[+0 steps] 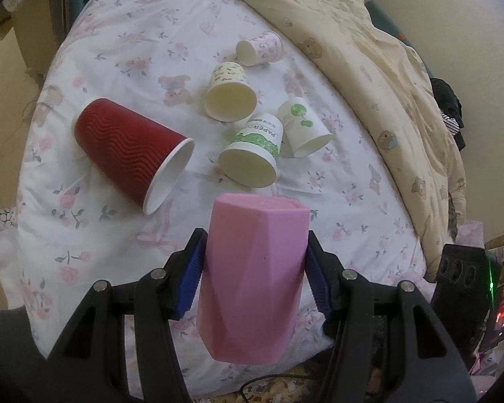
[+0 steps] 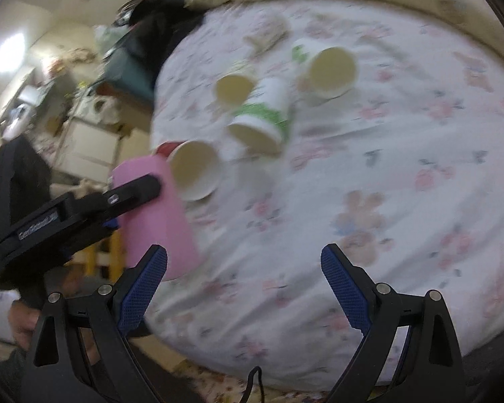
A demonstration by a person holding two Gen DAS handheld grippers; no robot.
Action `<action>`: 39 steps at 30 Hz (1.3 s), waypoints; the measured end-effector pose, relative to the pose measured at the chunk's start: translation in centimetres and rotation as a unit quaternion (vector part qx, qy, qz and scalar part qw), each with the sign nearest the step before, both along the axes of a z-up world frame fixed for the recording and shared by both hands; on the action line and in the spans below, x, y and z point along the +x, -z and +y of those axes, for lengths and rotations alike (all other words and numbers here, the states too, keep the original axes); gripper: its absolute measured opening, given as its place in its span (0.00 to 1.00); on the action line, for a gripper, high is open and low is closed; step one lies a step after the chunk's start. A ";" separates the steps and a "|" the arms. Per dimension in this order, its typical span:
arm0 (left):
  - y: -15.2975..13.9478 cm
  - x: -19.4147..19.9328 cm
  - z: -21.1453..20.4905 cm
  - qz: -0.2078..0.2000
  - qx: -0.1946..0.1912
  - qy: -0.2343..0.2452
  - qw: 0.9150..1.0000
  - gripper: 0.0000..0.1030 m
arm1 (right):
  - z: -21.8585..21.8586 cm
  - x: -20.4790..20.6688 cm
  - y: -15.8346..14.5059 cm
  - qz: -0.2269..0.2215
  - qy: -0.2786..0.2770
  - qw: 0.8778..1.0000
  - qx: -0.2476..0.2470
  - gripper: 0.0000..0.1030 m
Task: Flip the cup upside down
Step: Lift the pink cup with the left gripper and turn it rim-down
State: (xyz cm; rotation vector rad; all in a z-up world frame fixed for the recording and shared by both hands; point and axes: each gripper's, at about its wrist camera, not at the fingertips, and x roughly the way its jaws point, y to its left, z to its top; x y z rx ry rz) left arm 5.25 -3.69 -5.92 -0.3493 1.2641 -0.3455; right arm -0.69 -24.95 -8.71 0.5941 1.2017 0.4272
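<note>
The left tool (image 1: 253, 275) pinches the pink faceted cup (image 1: 252, 278) by its side walls, lifted over the near edge of the bed (image 1: 100, 241), a grip that seems meant to let the wrist roll it over; the right tool (image 2: 243, 288) hangs spread and empty; the red ripple cup (image 1: 131, 154) and four paper cups (image 1: 248, 149) lie tipped just beyond, crowding the landing spot

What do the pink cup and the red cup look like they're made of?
Pink cup: matte and faceted, no paper rim, probably plastic or silicone; hard to say which. Red cup: paper, going by its wavy embossed sleeve and white rolled rim.
</note>
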 end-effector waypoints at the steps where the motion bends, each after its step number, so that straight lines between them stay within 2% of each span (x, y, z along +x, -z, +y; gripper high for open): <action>1: 0.0 0.0 0.0 0.001 0.002 0.001 1.000 0.51 | 0.4 -0.1 -0.1 -0.003 -0.010 1.000 0.005 0.92; 6: 0.1 -0.3 -0.4 0.004 -0.005 0.012 1.000 0.51 | 2.2 -0.3 -0.5 -0.012 -0.052 0.998 0.023 0.92; 13: -0.3 -0.6 -0.9 -0.002 0.004 0.022 1.000 0.51 | 3.5 -0.5 -0.2 -0.010 -0.083 0.997 0.003 0.92; 20: -0.5 -0.6 -0.8 -0.003 0.006 0.025 1.000 0.50 | 2.9 -0.2 0.4 0.004 -0.073 0.997 -0.009 0.93; 23: -0.8 -0.7 -1.1 0.004 -0.012 0.034 0.999 0.50 | 2.9 -0.2 0.6 0.005 -0.070 0.997 -0.033 0.92; 25: -1.3 -1.1 -1.5 -0.010 0.006 0.044 0.999 0.50 | 2.8 -0.1 1.0 0.013 -0.062 0.997 -0.052 0.93; 28: -1.9 -1.4 -2.1 -0.023 0.015 0.055 0.998 0.50 | 2.4 0.0 1.3 0.018 -0.054 0.997 -0.053 0.92; 31: -2.2 -1.5 -2.2 -0.033 0.033 0.058 0.997 0.50 | 1.9 0.2 1.4 0.017 -0.037 0.996 -0.082 0.92; 33: -2.2 -1.3 -2.0 -0.037 0.047 0.050 0.997 0.50 | 1.2 0.2 1.6 0.029 -0.027 0.998 -0.054 0.92; 35: -2.0 -0.8 -1.7 -0.034 0.061 0.041 0.997 0.50 | 0.2 0.2 1.0 0.015 -0.005 0.999 -0.051 0.92; 39: -1.1 0.2 -1.8 -0.033 0.104 0.019 0.994 0.50 | -2.6 -0.1 -0.9 -0.023 0.073 0.992 -0.100 0.93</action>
